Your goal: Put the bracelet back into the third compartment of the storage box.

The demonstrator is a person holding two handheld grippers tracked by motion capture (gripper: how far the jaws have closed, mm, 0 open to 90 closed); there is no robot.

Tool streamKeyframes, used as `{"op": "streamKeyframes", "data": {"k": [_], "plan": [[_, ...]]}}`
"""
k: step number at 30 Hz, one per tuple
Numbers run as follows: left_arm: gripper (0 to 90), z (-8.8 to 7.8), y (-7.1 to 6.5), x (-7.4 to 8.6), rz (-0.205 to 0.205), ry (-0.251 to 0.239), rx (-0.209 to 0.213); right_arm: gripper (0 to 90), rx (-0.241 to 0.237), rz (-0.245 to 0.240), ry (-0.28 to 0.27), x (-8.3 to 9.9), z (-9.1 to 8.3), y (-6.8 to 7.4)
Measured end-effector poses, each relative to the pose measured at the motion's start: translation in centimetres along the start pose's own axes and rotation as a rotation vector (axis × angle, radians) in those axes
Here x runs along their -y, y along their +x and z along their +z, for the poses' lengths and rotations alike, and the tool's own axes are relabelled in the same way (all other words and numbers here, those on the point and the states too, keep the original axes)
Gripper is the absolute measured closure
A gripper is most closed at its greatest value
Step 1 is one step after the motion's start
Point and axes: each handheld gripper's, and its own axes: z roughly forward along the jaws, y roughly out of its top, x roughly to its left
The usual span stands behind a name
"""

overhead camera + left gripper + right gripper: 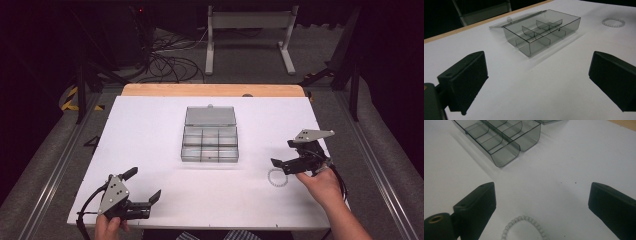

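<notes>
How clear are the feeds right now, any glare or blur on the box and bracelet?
High view: even light on the table, dark surroundings, bracelet faint. Left gripper view: organizer box sharp, casting a soft shadow; jaws blurred. Right gripper view: bracelet soft, cut by the bottom edge.

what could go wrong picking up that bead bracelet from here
The bead bracelet lies flat on the smooth white table, so the open right hand-held gripper may push it along or catch only a few beads. The clear organizer box has small compartments; the loop may land across a divider.
</notes>
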Motion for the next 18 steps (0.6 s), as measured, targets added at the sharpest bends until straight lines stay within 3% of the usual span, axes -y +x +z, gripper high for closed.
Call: {"op": "streamKeyframes", "data": {"k": [11, 18], "plan": [[2.9, 0.1, -0.1, 0.0, 0.012, 0.005, -0.003, 37.0, 0.017, -0.035, 0.148, 0.1, 0.8, 0.0], [2.9, 0.1, -0.1, 0.0, 0.01, 0.004, -0.003, 45.7, 0.021, -0.042, 0.208, 0.3, 1.4, -0.2]]}}
